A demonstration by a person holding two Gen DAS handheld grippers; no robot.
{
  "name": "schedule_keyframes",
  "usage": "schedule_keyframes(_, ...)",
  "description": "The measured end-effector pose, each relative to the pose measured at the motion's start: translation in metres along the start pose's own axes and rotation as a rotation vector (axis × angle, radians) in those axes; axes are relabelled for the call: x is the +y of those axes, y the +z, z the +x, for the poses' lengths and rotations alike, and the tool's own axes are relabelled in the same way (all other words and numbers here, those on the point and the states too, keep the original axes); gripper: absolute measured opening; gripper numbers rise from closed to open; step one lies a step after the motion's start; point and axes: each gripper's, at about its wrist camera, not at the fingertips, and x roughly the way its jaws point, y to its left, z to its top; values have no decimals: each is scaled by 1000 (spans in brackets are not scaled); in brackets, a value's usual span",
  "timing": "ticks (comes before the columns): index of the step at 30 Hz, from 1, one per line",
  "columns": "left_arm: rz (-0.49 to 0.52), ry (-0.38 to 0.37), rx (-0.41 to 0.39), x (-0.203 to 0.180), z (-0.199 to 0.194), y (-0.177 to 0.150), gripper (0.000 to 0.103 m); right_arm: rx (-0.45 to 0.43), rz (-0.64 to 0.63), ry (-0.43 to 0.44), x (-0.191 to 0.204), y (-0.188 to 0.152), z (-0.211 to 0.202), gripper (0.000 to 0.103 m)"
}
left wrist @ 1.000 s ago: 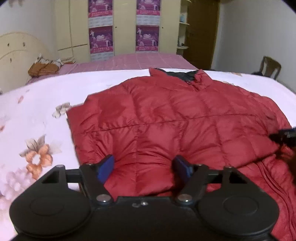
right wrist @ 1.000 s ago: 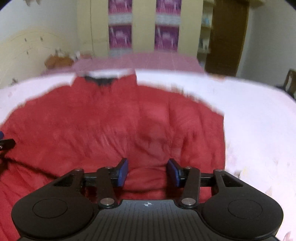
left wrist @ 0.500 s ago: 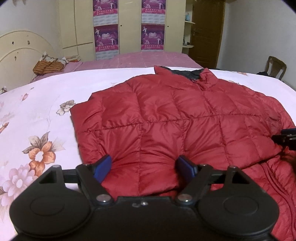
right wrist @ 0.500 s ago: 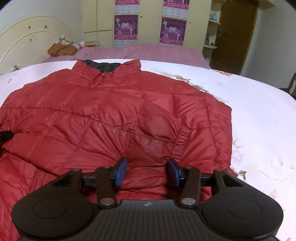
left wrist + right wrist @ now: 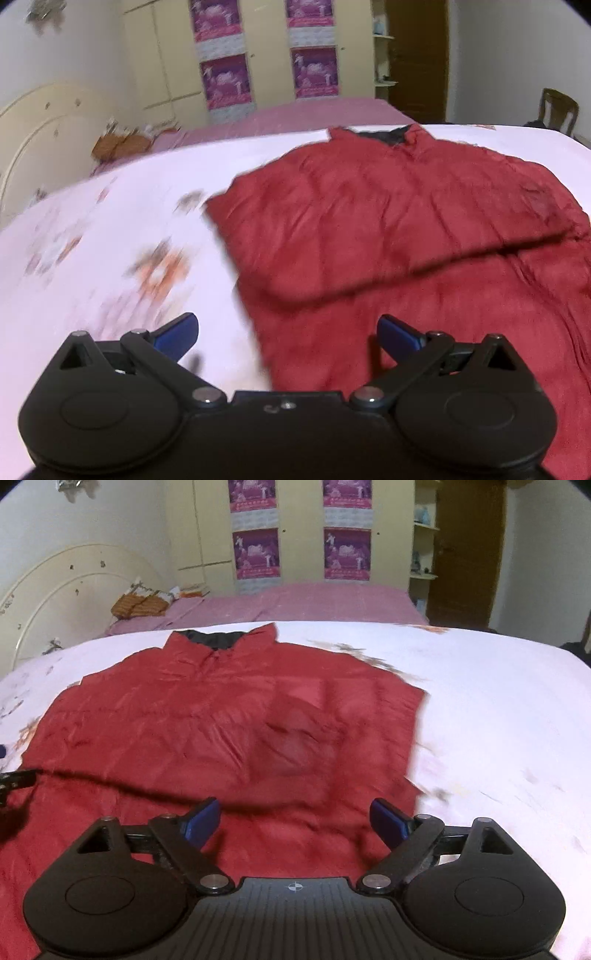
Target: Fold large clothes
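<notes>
Jacket: a red quilted jacket (image 5: pixel 406 236) lies spread flat on the flowered bedspread (image 5: pixel 110 229), its dark-lined collar (image 5: pixel 388 134) at the end farthest from both grippers. A fold line runs across the jacket, with the upper layer lying over the lower hem part.
Left gripper: the left gripper (image 5: pixel 288 334) hangs over the near left edge of the jacket, fingers spread wide apart and holding nothing. One blue fingertip (image 5: pixel 177 332) is above the bedspread just off the jacket; the other is above the red cloth.
Right gripper: the right gripper (image 5: pixel 295 818) hangs over the near right part of the jacket (image 5: pixel 229 731), fingers also wide apart and empty. Both blue fingertips (image 5: pixel 201 821) sit above red cloth, near the jacket's right edge.
Bedspread: white with faded orange flowers, showing on both sides of the jacket (image 5: pixel 498 720).
Beyond the jacket: a second bed with a pink cover (image 5: pixel 303 602) past the collar, a brown bundle (image 5: pixel 142 603) on it, and a cream wardrobe (image 5: pixel 306 531) with purple posters (image 5: pixel 347 554) behind it.
Sharpness: both views are smeared, so the stitching on the jacket is hard to make out.
</notes>
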Motion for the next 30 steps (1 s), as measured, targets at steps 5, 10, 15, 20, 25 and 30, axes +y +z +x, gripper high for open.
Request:
schedule_keyframes(5, -98, -23, 24, 27, -48, -48, 91, 43, 178, 46, -47, -41, -49, 55)
schedule_keyframes(10, -131, -85, 51, 37, -86, -87, 76, 91, 308, 106, -75, -87, -92, 53)
schedule_keyframes(15, -248, -176, 71, 48, -109, -121, 69, 114, 403, 183, -87, -129, -124, 53)
schedule_keyframes(20, -380, -259, 66, 55, -131, -149, 68, 111, 468, 264, -88, -161, -145, 53)
schedule_keyframes(25, -543, -371, 50, 62, -139, -167, 66, 108, 481, 344, -83, -179, -157, 51)
schedule_keyframes(30, -659, -508, 98, 67, -118, -162, 66, 112, 516, 422, -92, -176, -147, 50)
